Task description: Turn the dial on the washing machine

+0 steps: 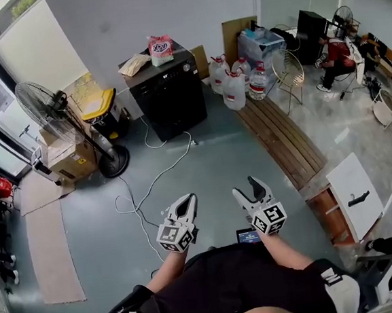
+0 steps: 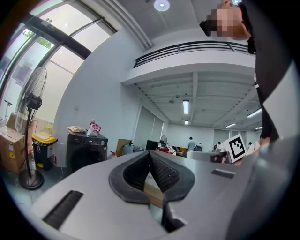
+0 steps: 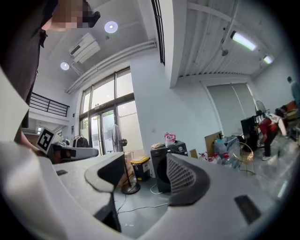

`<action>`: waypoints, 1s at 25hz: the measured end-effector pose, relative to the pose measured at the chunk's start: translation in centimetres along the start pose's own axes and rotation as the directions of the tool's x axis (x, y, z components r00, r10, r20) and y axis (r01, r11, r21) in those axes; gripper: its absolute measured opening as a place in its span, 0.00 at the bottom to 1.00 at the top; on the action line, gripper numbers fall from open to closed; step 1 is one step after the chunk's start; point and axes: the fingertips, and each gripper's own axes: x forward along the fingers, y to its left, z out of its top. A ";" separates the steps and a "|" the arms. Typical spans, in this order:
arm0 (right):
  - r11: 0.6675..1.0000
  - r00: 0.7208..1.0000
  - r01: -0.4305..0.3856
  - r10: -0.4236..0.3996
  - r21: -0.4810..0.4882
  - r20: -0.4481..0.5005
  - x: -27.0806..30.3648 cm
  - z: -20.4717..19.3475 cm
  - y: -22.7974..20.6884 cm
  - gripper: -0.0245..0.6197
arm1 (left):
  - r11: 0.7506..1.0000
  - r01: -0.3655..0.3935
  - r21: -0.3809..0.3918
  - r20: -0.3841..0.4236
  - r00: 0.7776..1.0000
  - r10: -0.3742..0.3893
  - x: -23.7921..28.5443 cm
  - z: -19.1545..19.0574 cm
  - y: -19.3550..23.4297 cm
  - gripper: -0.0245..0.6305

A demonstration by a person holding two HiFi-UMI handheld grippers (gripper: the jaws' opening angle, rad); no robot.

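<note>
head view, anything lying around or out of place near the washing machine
A loose white cable snakes across the grey floor in front of the black washing machine, a possible trip hazard. A pink bag sits on the machine's top. Nothing looks spilled or broken.

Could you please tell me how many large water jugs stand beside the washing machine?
4 jugs, clustered right of the washing machine: two nearer, two behind; more may be hidden.

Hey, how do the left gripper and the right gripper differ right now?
The left gripper has its jaws closed together; the right gripper has them spread wide. The washing machine shows between the right gripper's jaws, but off to the left of the left gripper's. Both are empty, short of the machine.
</note>
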 end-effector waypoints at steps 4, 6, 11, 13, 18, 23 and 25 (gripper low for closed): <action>0.998 0.999 -0.026 0.027 -0.049 0.025 -0.2 0.6 -0.4 0.48 | 0.999 0.026 0.029 0.015 1.000 -0.026 0.9 0.8 -1.3 0.03; 0.998 0.998 -0.036 0.038 -0.042 0.044 -0.1 0.8 -0.9 0.47 | 0.999 0.021 0.034 0.014 1.000 -0.022 1.1 0.6 -1.6 0.03; 0.999 0.997 -0.046 0.047 -0.016 0.056 -0.3 -0.4 -1.9 0.47 | 1.000 -0.001 0.015 -0.019 1.000 0.001 1.0 -1.1 -2.3 0.03; 0.999 0.998 -0.042 0.041 0.006 0.055 -0.4 -1.1 -2.5 0.47 | 1.000 -0.006 0.007 -0.045 0.999 0.006 1.1 -2.1 -2.2 0.03; 0.999 0.999 -0.022 0.021 0.049 0.024 1.6 -2.5 -4.3 0.47 | 1.000 -0.020 -0.006 -0.058 0.998 0.020 2.8 -2.5 0.0 0.03; 1.000 1.000 -0.024 0.024 0.019 0.017 6.9 -0.9 -5.6 0.46 | 0.999 -0.040 -0.025 -0.017 0.999 0.039 6.6 -0.9 5.2 0.03; 1.000 0.999 -0.026 0.026 0.004 0.024 9.4 -0.1 -6.2 0.46 | 0.999 -0.043 -0.024 0.006 0.999 0.043 8.1 0.1 7.6 0.03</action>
